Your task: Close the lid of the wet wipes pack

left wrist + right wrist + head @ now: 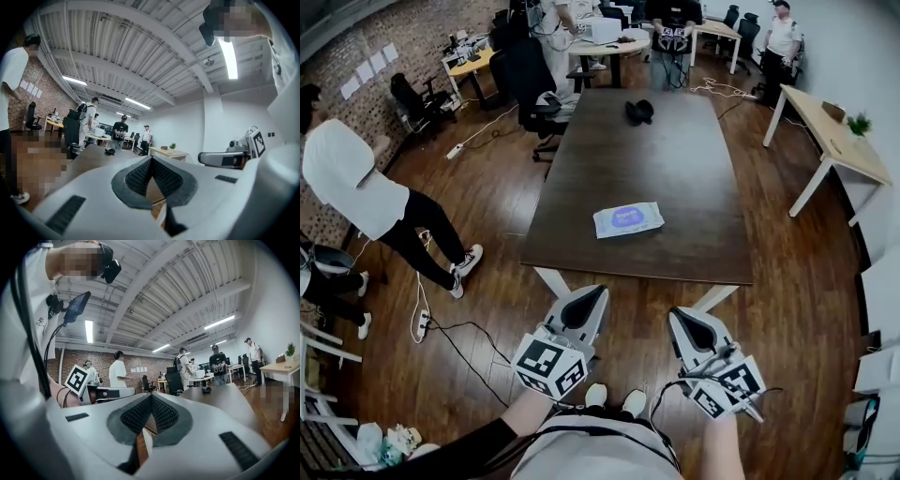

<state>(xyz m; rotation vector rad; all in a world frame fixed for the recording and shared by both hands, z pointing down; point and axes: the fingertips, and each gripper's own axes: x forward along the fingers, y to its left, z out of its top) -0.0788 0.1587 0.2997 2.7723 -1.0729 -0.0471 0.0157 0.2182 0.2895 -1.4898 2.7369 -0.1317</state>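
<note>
The wet wipes pack (628,219) lies flat on the dark brown table (675,159), just below the middle of the head view and near the table's near edge. It is a pale, oblong pack, slightly askew, with a blue-purple oval on its top face. At this size I cannot tell whether its lid is up or down. Nothing touches it.

Both grippers sit low in the head view, in front of the person's body and over the wooden floor (497,216), well apart from the pack and short of the table's edge. The left gripper (596,292) is at lower centre-left, its marker cube (548,364) below it. The right gripper (682,315) is at lower centre-right, beside its own cube. The two are side by side and point up the frame toward the table.

In the left gripper view the ribbed dark pads meet at their tips, so the jaws are closed with nothing between them. The right gripper view shows the same: pads pressed tip to tip, empty.

At the table's far end, in the upper middle of the head view, lies a small black object (639,112). A light wooden desk (830,141) with a small plant (860,124) stands at the upper right. A person in a white shirt (347,178) stands at the left edge, and cables (455,328) trail across the floor at the lower left.
</note>
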